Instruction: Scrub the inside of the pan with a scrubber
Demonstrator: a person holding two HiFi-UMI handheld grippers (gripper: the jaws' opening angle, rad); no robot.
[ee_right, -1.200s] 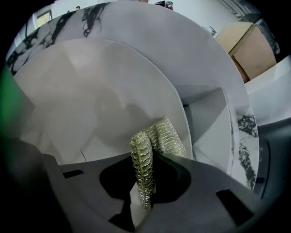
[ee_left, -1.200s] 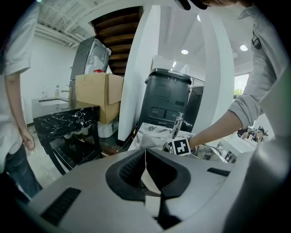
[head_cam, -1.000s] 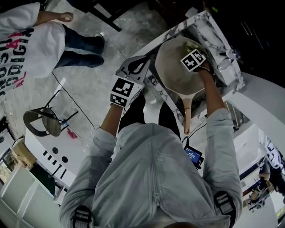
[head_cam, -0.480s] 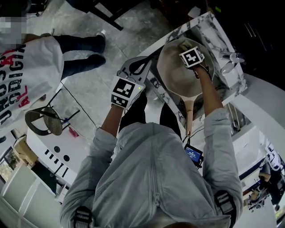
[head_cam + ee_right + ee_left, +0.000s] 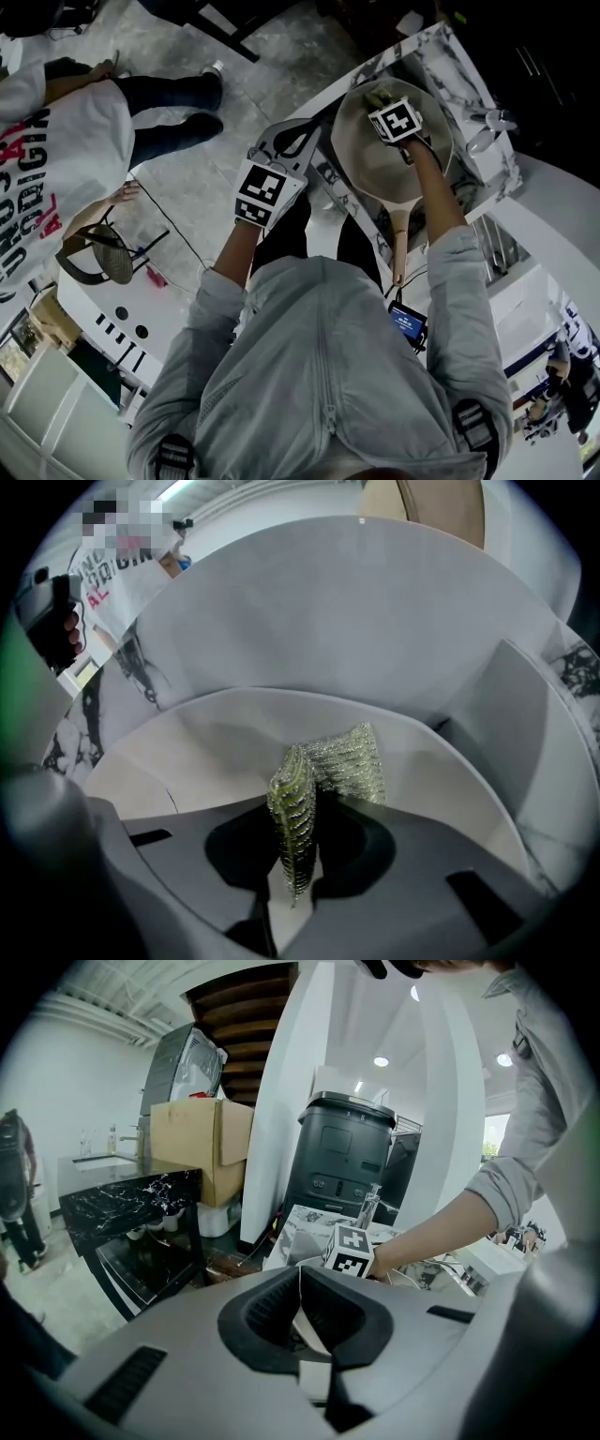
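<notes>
On marble desk (image 5: 457, 58): pan (image 5: 375, 164), handle pointing toward the person | right tool (image 5: 295, 869) clamped on green scrubber (image 5: 298, 808), scrubber lies against pan's inside | left tool (image 5: 300, 1272) closed, holding nothing, near pan's rim

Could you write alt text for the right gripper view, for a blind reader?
The right gripper has its fingers shut on a folded, glittery green-gold scrubber whose free end lies against the pale inside of the pan. A white curved surface rises behind, and a person in a white printed shirt stands at upper left.
</notes>
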